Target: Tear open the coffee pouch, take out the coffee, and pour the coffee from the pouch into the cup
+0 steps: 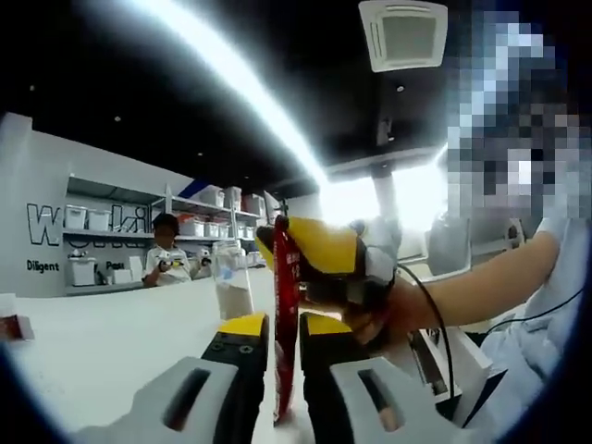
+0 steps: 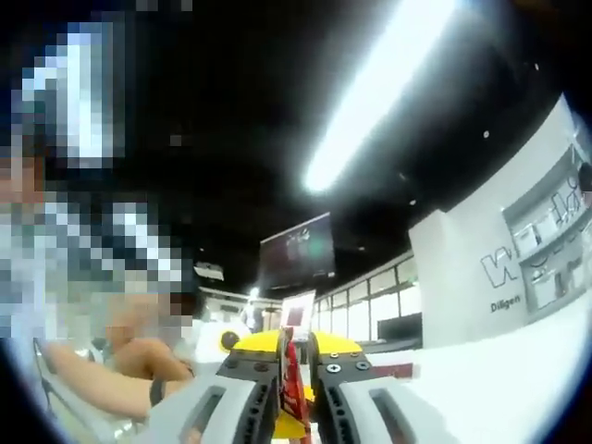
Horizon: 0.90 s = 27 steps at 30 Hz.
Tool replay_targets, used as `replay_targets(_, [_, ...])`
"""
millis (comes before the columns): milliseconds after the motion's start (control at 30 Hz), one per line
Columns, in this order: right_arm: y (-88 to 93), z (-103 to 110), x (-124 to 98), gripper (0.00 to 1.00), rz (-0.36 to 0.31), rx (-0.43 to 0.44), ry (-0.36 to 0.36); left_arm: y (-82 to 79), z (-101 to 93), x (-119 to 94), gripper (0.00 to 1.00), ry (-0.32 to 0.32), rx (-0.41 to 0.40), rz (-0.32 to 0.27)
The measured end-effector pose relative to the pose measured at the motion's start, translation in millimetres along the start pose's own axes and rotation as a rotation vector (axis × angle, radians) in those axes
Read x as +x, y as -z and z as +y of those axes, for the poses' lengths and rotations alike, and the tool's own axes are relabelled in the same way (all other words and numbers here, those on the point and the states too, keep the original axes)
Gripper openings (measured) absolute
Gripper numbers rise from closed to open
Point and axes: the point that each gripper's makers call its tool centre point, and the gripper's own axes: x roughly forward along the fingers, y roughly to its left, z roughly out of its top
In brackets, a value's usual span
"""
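Both grippers pinched one thin red coffee pouch (image 1: 286,324), held edge-on and upright above the white tabletop (image 1: 102,347). Black, yellow-tipped fingers (image 1: 242,347) of the left gripper (image 1: 282,326) were narrowed onto its lower part; the right gripper (image 1: 324,264), held by a hand (image 1: 393,310), clamped the upper edge. Its own view showed the right gripper (image 2: 294,356) pressed close on the pouch (image 2: 294,388). A clear plastic cup (image 1: 231,277) stood behind, near the tabletop's far edge, with open white surface stretching leftward.

Red coffee pouch (image 1: 286,314), yellow-tipped black jaws, white table (image 1: 111,342).
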Motion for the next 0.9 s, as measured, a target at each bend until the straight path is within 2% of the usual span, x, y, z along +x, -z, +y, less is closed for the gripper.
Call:
replay_targets(267, [-1.7,-2.3,1.5,0.05,-0.011,-0.006,-0.021,-0.1,0.0,0.7,0.11,0.009,0.003,-0.001])
replay_targets(400, [1.8,-4.7,1.9,0.13,0.011,0.009,-0.007,0.6,2.7,-0.3,0.12,-0.008,0.006,0.005])
replay_targets(500, [5.9,-3.2,2.0,0.06,0.033,-0.023,-0.013,-0.8,7.0,-0.4,0.18,-0.021,0.004,-0.004])
replay_targets(633, [6.3,-2.6,2.0,0.05,0.035,-0.046,-0.014,1.2,8.3,-0.6,0.21,-0.034,0.011,0.006])
replay_targets(900, [8.1,3.4,1.7,0.07,0.045,-0.047,-0.023,0.7,7.1,-1.6,0.14,-0.028,0.009,-0.001])
